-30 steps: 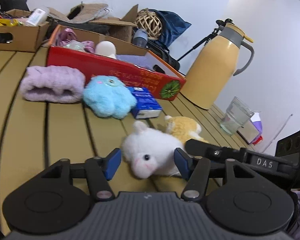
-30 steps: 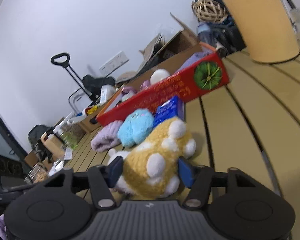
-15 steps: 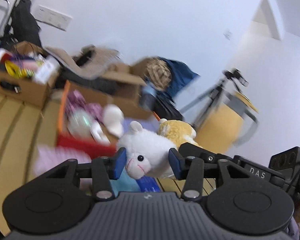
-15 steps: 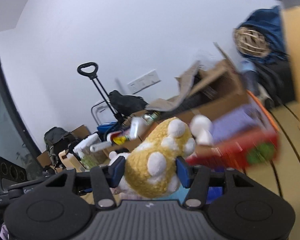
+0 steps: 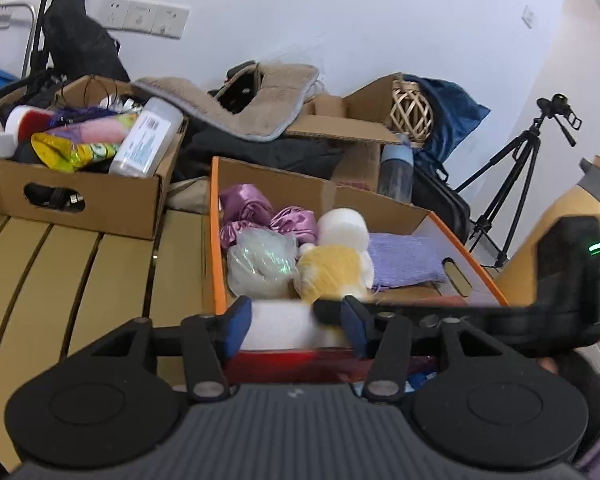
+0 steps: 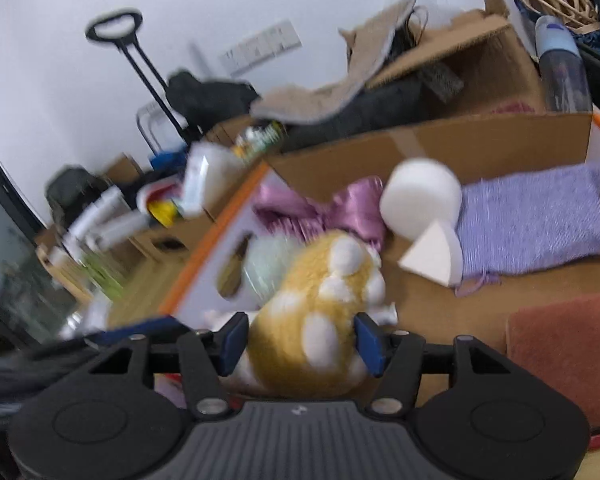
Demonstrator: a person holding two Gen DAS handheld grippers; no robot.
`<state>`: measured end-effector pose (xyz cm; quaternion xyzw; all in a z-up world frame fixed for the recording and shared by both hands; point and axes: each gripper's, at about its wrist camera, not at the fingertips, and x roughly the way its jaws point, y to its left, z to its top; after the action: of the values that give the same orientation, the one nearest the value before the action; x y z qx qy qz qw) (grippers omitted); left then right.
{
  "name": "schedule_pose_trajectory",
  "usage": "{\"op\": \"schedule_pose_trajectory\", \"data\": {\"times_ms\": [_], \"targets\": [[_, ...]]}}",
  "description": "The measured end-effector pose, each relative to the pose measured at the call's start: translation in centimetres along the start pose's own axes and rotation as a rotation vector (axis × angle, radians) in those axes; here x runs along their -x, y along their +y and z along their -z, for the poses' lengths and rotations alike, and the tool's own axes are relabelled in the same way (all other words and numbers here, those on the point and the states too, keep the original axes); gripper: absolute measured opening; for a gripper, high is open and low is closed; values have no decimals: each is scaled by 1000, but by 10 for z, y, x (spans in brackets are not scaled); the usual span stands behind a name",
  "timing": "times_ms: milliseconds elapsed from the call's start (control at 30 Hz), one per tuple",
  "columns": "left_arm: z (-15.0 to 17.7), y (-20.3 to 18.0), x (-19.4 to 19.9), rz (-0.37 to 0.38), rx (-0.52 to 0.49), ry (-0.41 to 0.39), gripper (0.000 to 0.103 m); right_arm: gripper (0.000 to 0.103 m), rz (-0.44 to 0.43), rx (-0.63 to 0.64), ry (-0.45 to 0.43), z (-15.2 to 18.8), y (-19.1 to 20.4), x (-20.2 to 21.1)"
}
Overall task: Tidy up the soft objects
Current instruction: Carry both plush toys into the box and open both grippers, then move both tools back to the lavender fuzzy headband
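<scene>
My left gripper (image 5: 296, 330) is shut on a white plush toy (image 5: 284, 326), blurred, at the near edge of the orange-rimmed cardboard box (image 5: 214, 240). My right gripper (image 6: 300, 340) is shut on a yellow plush toy with white spots (image 6: 316, 320) and holds it over the same box (image 6: 212, 240). The yellow plush also shows in the left wrist view (image 5: 332, 272), with the right gripper's black body crossing in front. Inside the box lie purple satin cloth (image 6: 324, 212), a white foam ball (image 6: 420, 200), a lilac knitted cloth (image 6: 540, 220) and a clear plastic bag (image 5: 260, 260).
A brown box of bottles and packets (image 5: 80, 176) stands at the left on the slatted wooden table (image 5: 80, 272). Behind are more cardboard boxes, a grey-beige mat (image 5: 252, 100), a wicker ball (image 5: 412, 112), a tripod (image 5: 512, 176) and a yellow thermos jug (image 5: 572, 220). A reddish cloth (image 6: 560, 352) lies in the box's near right corner.
Both grippers have lifted their plush toys off the table and carried them to the orange-rimmed box. The view has swung from the tabletop to the box's inside.
</scene>
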<state>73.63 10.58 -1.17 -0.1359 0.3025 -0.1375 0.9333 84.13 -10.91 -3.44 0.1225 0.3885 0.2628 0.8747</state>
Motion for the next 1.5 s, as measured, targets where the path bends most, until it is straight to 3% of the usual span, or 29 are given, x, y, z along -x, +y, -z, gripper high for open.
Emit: {"op": "schedule_pose_trajectory", "data": {"times_ms": [133, 267, 367, 500, 600, 633, 767, 1067, 1333, 1500], "targets": [[6, -8, 33, -17, -37, -55, 60, 65, 10, -4, -44, 8, 6, 23], [31, -15, 77, -55, -73, -135, 69, 76, 71, 74, -204, 36, 22, 86], [66, -17, 107, -64, -85, -184, 75, 82, 79, 142, -287, 77, 37, 130], [110, -11, 128, -71, -19, -228, 79, 82, 105, 208, -340, 120, 56, 158], [132, -20, 130, -210, -45, -244, 79, 82, 67, 177, -376, 164, 53, 170], [136, -24, 132, -221, -63, -248, 79, 82, 76, 175, -374, 176, 51, 172], [140, -28, 144, -204, -73, -288, 83, 81, 146, 278, -333, 205, 56, 176], [135, -19, 130, -198, -25, -248, 83, 81, 134, 237, -359, 203, 49, 182], [131, -17, 126, -206, -10, -228, 83, 81, 105, 231, -352, 199, 65, 172], [97, -2, 108, -203, 80, -205, 81, 69, 60, 195, -330, 181, 75, 155]]}}
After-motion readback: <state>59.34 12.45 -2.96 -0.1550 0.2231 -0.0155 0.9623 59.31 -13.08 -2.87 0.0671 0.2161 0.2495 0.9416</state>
